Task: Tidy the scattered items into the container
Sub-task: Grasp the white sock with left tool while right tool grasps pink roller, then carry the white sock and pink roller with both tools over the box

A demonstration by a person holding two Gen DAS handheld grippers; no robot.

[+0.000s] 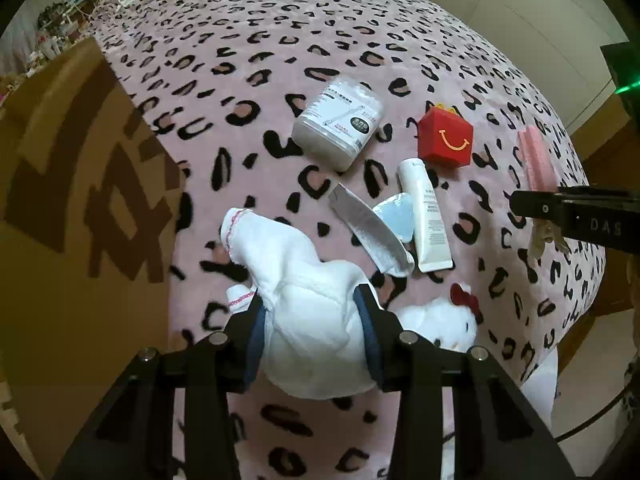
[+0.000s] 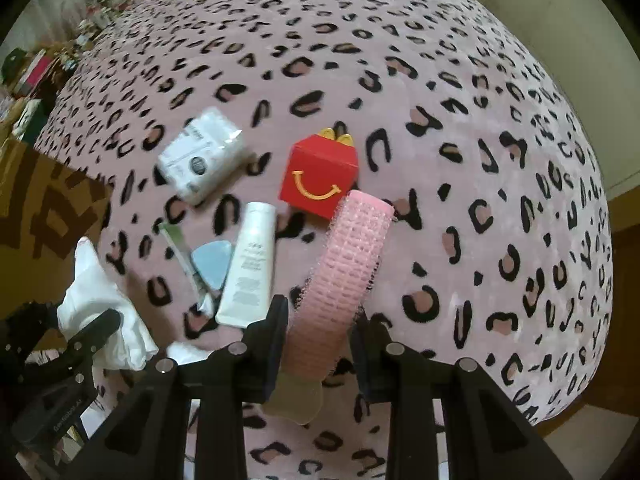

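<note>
My left gripper (image 1: 314, 312) is shut on a white cloth (image 1: 304, 304), lifted above the pink leopard-print blanket (image 1: 280, 60). My right gripper (image 2: 320, 316) is shut on a pink mesh hair roller (image 2: 344, 264), also held off the blanket. On the blanket lie a clear cotton-swab box (image 1: 338, 122), a red smiley box (image 1: 446, 138), a white tube (image 1: 426, 216), a silvery sachet (image 1: 370, 232) and a pale blue puff (image 1: 396, 214). A cardboard box (image 1: 68, 208) stands at the left. The right gripper's side (image 1: 576, 212) shows at the right of the left wrist view.
A white plush with a red bow (image 1: 448, 320) lies just right of my left gripper. The bed's edge (image 2: 588, 340) drops away on the right to a wooden floor (image 2: 624, 288). Cluttered shelves (image 2: 36, 64) stand beyond the far left of the bed.
</note>
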